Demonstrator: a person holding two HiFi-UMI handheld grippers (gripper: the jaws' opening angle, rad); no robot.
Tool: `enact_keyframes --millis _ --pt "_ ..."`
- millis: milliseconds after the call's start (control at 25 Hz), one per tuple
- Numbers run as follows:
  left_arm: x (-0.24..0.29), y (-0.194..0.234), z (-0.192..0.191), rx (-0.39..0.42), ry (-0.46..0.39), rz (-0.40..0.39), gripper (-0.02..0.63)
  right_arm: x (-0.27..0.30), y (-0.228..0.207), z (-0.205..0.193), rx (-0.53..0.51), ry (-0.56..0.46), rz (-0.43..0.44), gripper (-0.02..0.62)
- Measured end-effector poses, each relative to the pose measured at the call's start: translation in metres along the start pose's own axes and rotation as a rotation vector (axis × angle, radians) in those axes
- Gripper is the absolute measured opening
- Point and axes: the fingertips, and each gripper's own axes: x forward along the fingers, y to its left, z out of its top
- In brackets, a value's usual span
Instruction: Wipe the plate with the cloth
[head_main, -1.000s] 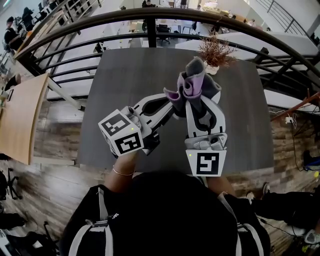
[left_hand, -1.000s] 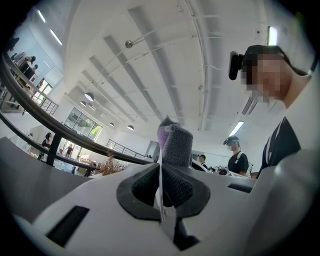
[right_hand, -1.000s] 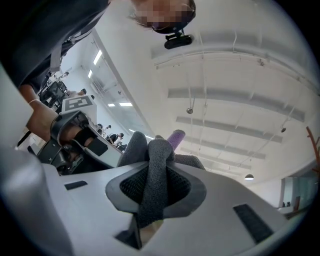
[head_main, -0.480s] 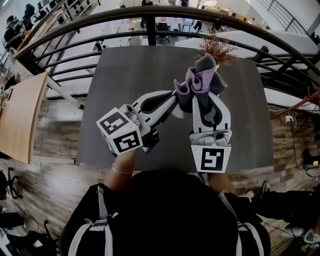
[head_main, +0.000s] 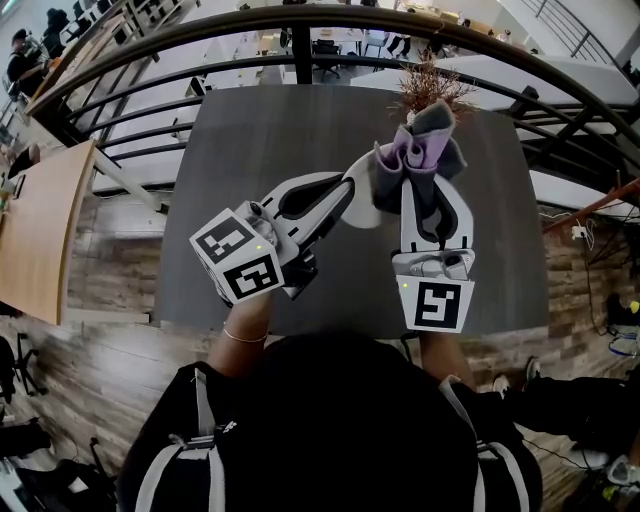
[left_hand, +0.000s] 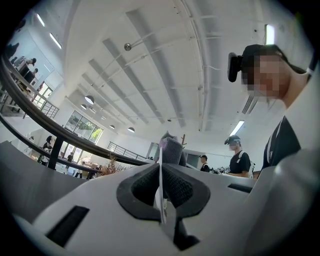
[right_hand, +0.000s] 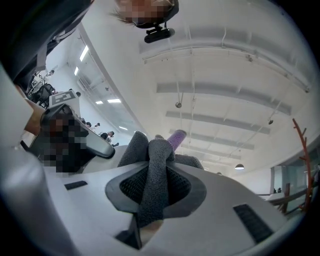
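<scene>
In the head view both grippers are raised above the dark grey table. My left gripper is shut on the rim of a white plate, which stands edge-on. In the left gripper view the plate is a thin white line pinched between the pads. My right gripper is shut on a bunched grey and purple cloth. The cloth fills the gap between the right jaws, and its bunch sits against the plate's right side. How far it touches is hidden.
A small potted dried plant stands at the table's far edge, just beyond the cloth. A dark curved railing runs behind the table. People stand in the background of the left gripper view.
My right gripper and the cloth have slid to the right and away from me along the plate. The left gripper and the plate have stayed almost in place.
</scene>
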Motion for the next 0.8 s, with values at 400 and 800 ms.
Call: enact_keyframes --millis 400,800 --pt "-0.003 0.001 0.004 0.018 -0.006 0.006 0.017 -0.002 -0.01 -0.012 0.049 0.038 -0.026 0.063" --pt "-0.005 0.0 0.005 0.025 -0.015 0.01 0.017 -0.006 -0.02 -0.019 0.092 0.056 -0.059 0.063"
